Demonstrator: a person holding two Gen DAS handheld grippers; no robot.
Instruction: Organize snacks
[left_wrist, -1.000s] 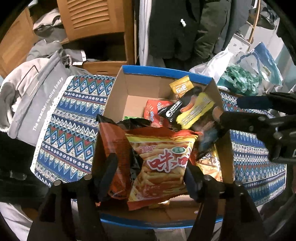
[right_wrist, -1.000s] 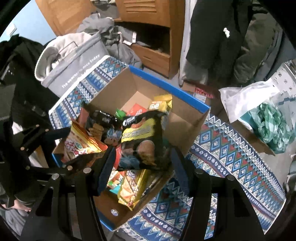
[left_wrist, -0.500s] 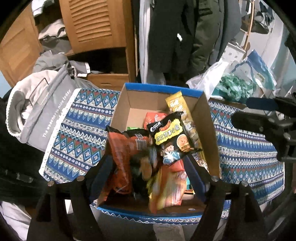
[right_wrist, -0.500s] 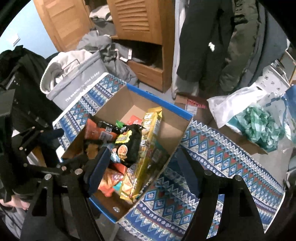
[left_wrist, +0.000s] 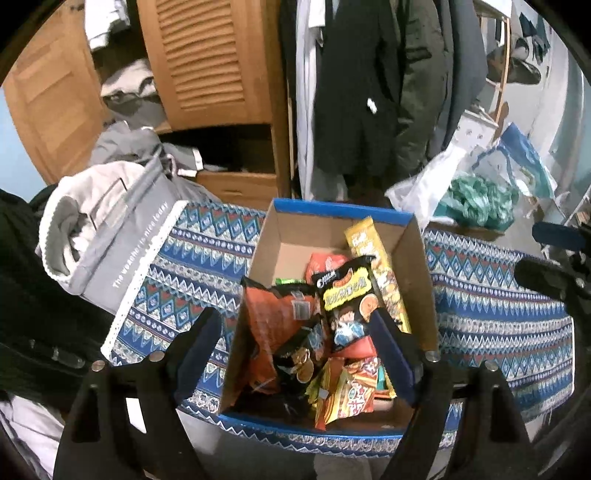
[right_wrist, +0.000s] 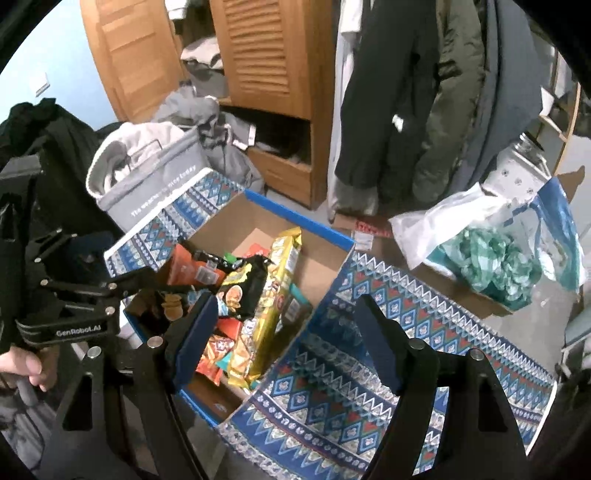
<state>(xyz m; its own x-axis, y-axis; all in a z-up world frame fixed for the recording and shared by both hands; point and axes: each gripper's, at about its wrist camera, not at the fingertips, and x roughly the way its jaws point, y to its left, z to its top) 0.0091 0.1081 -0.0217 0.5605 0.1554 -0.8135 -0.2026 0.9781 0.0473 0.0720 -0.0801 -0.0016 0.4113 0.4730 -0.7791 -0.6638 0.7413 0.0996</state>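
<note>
Snacks settle in the blue-rimmed cardboard box (left_wrist: 334, 212) as your left gripper (left_wrist: 295, 350) and right gripper (right_wrist: 284, 339), jaws just opened wide and empty, should lift straight toward twelve o'clock.

"GenRobot.AI" on left hand-held gripper (right_wrist: 147, 280), "The weather is nice today" on grey bag (left_wrist: 122, 240)

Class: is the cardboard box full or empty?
Partly full: snack packets pile at the cardboard box's near end; bare floor shows at the far end.
</note>
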